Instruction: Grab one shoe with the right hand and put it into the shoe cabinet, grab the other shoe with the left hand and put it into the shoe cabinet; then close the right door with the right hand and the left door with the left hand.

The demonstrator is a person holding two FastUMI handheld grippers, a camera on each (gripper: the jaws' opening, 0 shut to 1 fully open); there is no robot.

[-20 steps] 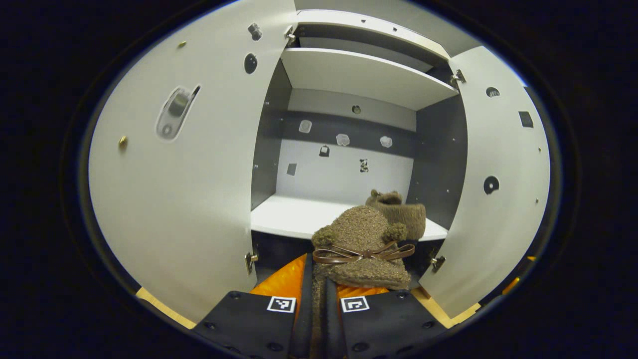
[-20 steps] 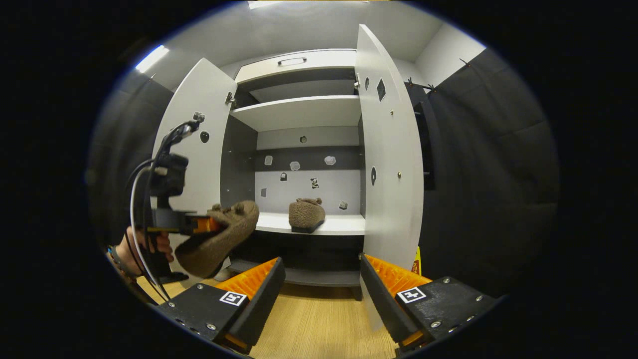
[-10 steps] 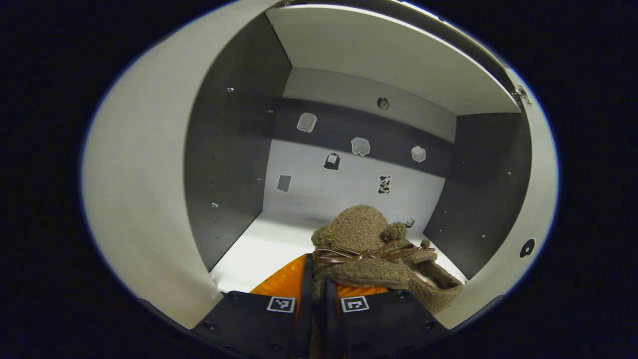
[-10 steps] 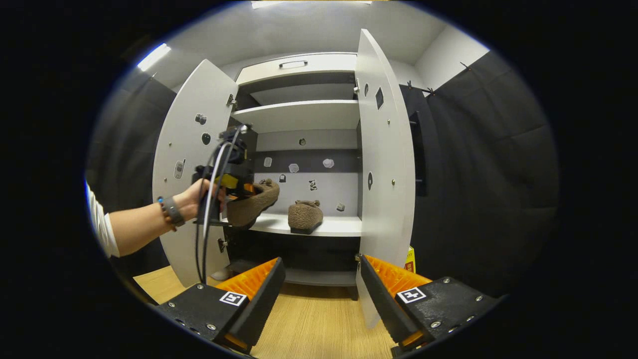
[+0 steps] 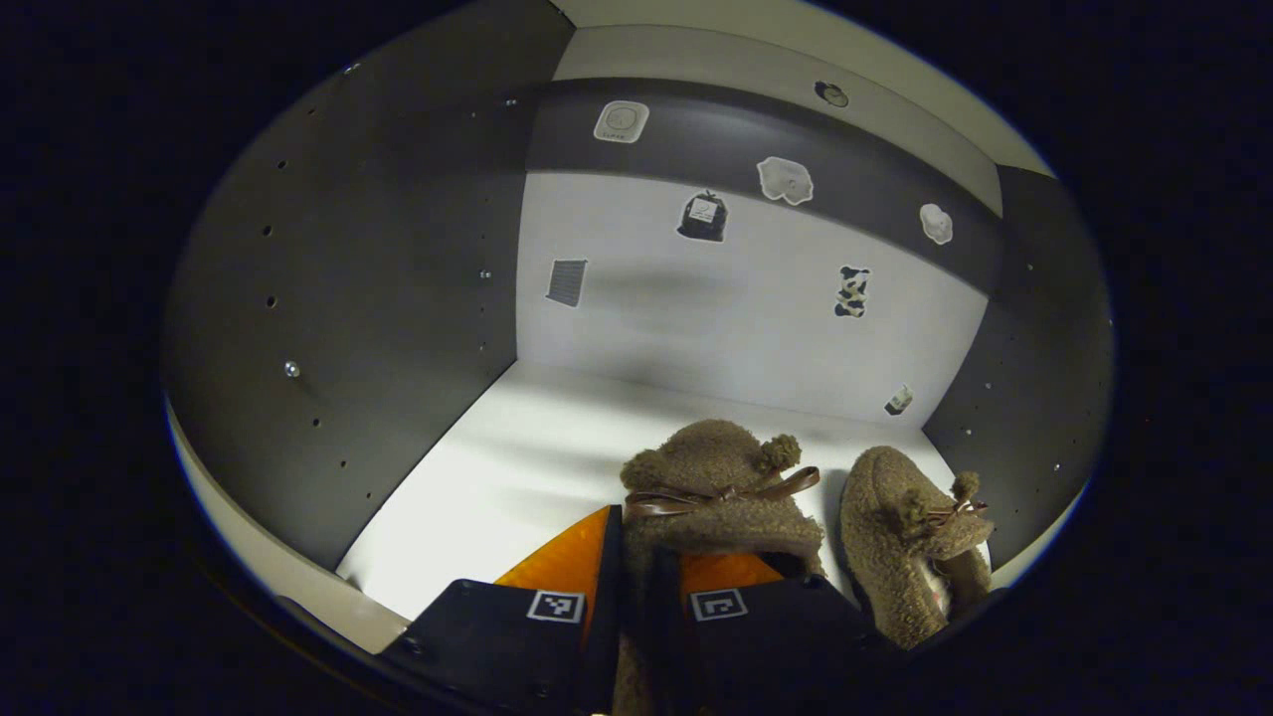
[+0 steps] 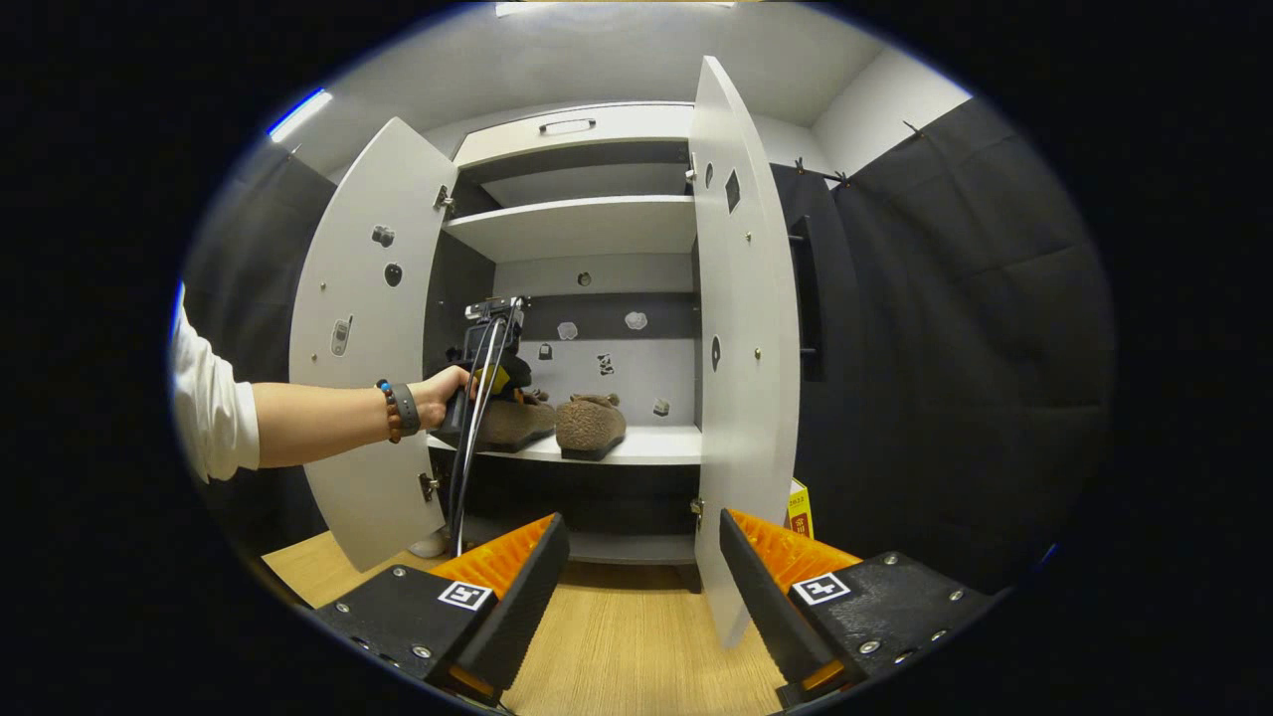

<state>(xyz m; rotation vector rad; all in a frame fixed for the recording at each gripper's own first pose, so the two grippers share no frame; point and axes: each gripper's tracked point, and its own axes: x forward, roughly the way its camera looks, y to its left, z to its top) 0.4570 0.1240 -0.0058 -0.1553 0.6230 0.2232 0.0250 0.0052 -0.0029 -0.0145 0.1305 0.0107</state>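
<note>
Fingers of the left gripper (image 5: 632, 597) stand nearly together, pinched on the heel edge of a fuzzy brown shoe (image 5: 718, 492) whose toe points ahead of them into the shoe cabinet (image 5: 398, 298). That shoe carries two pom-poms and a thin brown bow across its top, and it sits low over the white shelf (image 5: 517, 467); whether its sole rests fully on the shelf cannot be told from the left gripper view. Just to the right of the held shoe, on the same shelf, lies the other shoe (image 5: 910, 537), close beside it and near the cabinet's dark right wall. Ahead of the fingers the back panel bears several small stickers (image 5: 702, 216). In the right gripper view the left gripper (image 6: 494, 373) shows farther off, up and to the left, held by a hand (image 6: 445, 390) with a wristband, reaching in at shelf height, with both shoes side by side there. The right gripper (image 6: 636, 587) hangs back from the cabinet over the wooden floor (image 6: 627, 646), its fingers spread wide with nothing between them. Left door (image 6: 363, 328) and right door (image 6: 741, 338) both stand open, the right door's edge straight ahead of the right gripper.
</note>
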